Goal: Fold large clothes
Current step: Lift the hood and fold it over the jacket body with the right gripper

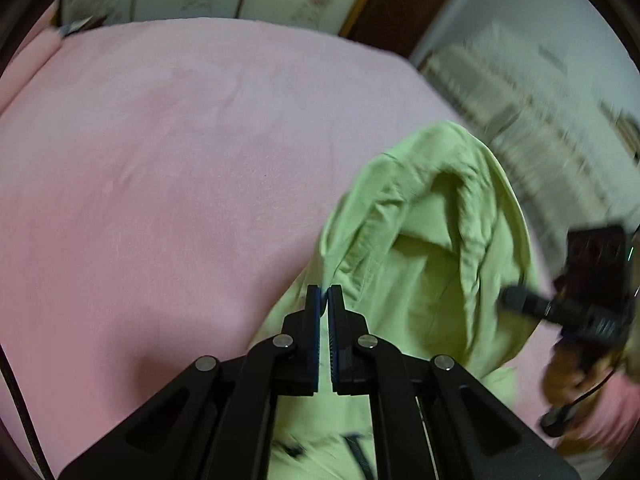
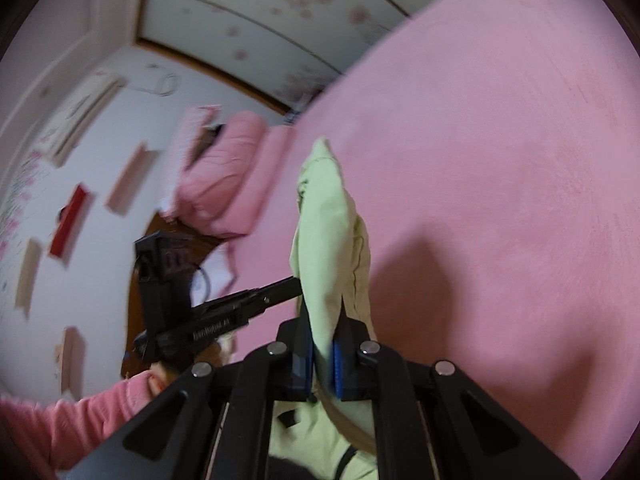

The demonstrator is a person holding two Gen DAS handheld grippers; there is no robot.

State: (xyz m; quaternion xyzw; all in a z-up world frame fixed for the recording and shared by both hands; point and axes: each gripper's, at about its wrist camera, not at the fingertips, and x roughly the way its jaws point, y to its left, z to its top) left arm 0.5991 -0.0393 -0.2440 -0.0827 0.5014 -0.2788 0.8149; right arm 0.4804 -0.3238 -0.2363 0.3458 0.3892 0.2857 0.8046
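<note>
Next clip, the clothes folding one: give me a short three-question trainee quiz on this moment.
1. True or false: the left claw is shut on the light green garment.
2. What colour is the bed cover under the garment?
   A. blue
   B. pink
   C. white
3. Fill in: in the right wrist view, the cloth clamped in the right claw rises ____ the fingertips.

Key: 1 true; 2 B; 3 above.
</note>
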